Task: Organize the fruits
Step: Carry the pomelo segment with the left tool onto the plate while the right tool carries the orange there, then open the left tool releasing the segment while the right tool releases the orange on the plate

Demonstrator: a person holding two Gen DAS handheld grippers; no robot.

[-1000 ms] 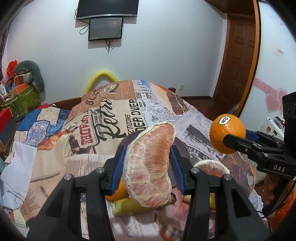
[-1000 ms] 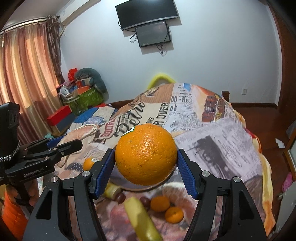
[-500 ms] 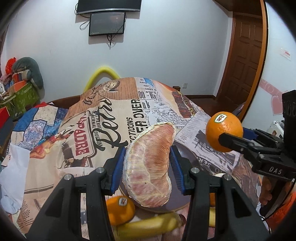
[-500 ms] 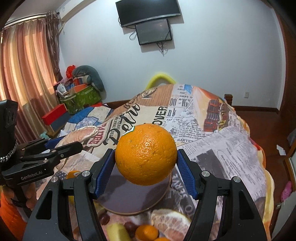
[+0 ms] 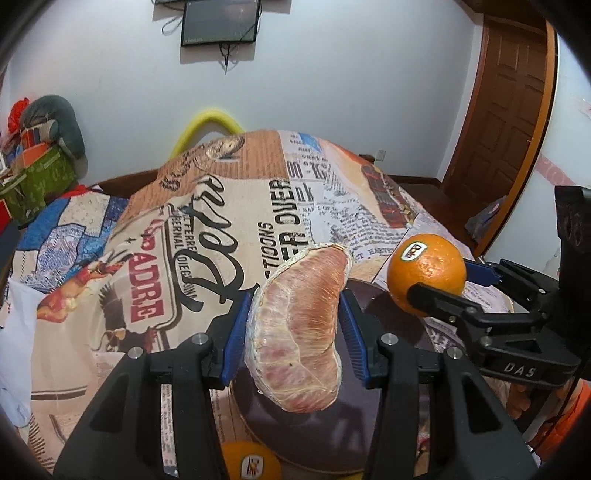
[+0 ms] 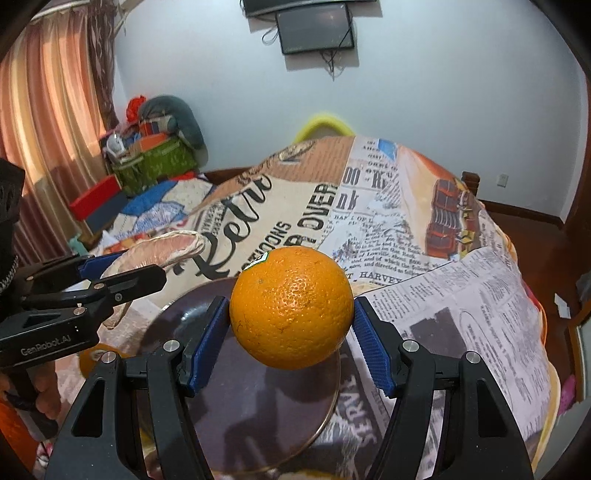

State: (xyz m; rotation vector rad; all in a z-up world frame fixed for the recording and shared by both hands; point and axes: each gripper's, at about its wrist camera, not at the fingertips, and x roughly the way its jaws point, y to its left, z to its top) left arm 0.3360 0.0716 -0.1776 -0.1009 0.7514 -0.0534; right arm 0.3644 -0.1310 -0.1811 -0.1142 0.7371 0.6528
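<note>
Pomelo flesh filled the middle of the left wrist view: a peeled pomelo wedge stood nearly upright, pinched between the blue pads of the left gripper, above a dark round plate that lay on the newspaper-print bedspread. To the right in that view, the right gripper held an orange with a sticker on top, over the plate's far right edge. A second stickered orange showed at the bottom edge, just beside the plate's near rim. From the right wrist view, the right gripper was clamped on the orange, both blue pads pressed against its sides, with the plate directly beneath. At the left of that view the left gripper carried the pomelo wedge above the plate's left side, and the second orange peeked out below it. A wall-mounted screen hung behind the bed.
</note>
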